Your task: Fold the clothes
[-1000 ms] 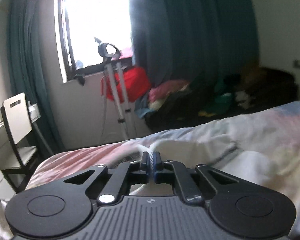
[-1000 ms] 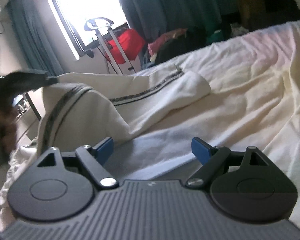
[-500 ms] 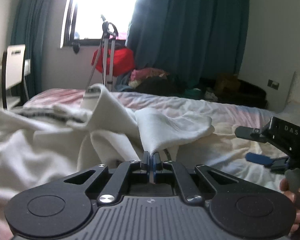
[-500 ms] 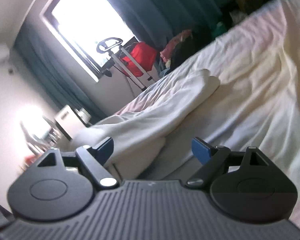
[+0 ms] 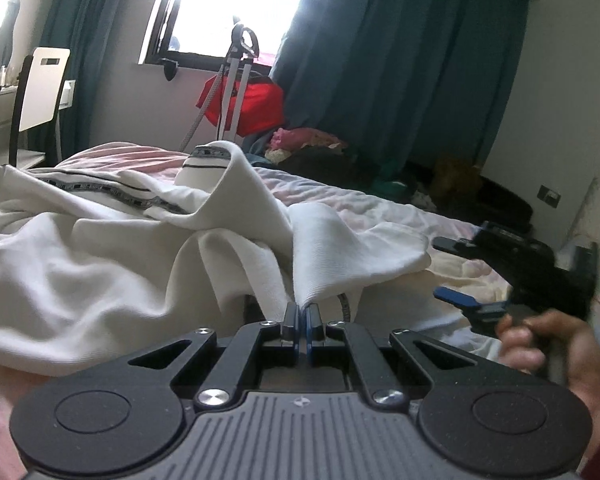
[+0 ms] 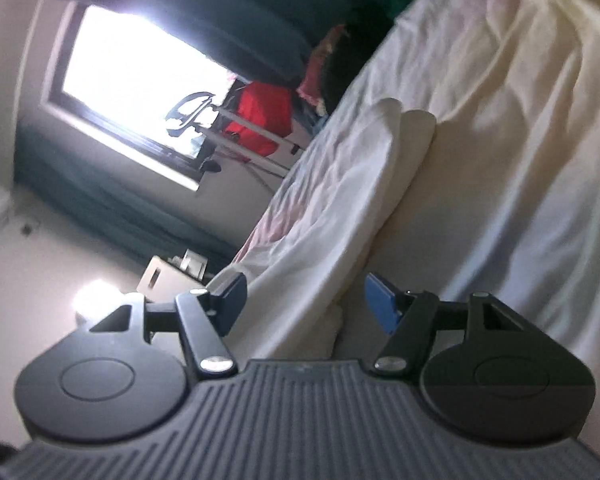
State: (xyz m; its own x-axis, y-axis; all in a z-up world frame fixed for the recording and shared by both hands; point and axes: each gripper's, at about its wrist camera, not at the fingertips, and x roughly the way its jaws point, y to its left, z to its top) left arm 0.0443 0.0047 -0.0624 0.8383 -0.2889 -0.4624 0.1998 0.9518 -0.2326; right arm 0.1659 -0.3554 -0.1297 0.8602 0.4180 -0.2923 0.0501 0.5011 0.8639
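White garment (image 5: 112,280) lies crumpled on the bed (image 5: 380,208); soft, light knit, limp, likely to sag and slip unless pinched at a hem or corner; left gripper (image 5: 301,316) fingers together, clamped on a fabric edge; right gripper (image 6: 304,304) fingers apart and closing, cloth between them, not yet pressed

Left tool (image 5: 301,314) pinched tight, right tool (image 6: 304,305) rolled sideways, jaws closing, right hand (image 5: 556,354) gripping handle

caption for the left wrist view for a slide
Left gripper pinches a white garment on the bed.
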